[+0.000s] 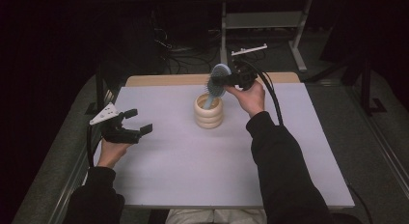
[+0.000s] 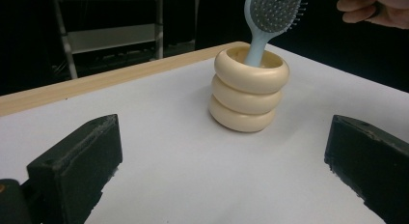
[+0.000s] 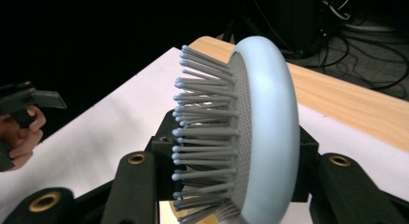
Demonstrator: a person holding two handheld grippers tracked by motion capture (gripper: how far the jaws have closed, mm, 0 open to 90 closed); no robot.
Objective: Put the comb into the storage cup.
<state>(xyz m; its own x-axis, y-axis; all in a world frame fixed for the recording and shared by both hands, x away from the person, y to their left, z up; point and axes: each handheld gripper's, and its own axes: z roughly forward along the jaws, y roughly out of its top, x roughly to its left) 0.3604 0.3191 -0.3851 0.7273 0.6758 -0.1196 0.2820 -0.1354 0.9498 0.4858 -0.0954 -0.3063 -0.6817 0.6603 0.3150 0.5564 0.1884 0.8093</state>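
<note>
At the left edge of the table (image 1: 159, 185), my left gripper (image 1: 136, 121) is in my left hand (image 1: 112, 153) just above the white sheet, and its two black jaws stand wide apart with nothing between them. From the left gripper view I look between these jaws across the bare white surface toward the cream holder (image 2: 249, 89), which is well apart from this gripper.

Near the middle of the table, a little toward the far wooden edge, the cream holder (image 1: 209, 111) stands upright; it looks like three round rings stacked one on another. The handle of the light blue hairbrush (image 1: 215, 84) goes down into its opening, and the brush leans, with its head up and to the right of the holder.

To the right of the holder, my right gripper (image 1: 230, 79) is closed on the head of the hairbrush, held by my right hand (image 1: 251, 96) above the far part of the table. In the right gripper view the jaws press the brush head (image 3: 251, 137) from both sides, with the bristles pointing to the left of that picture
</note>
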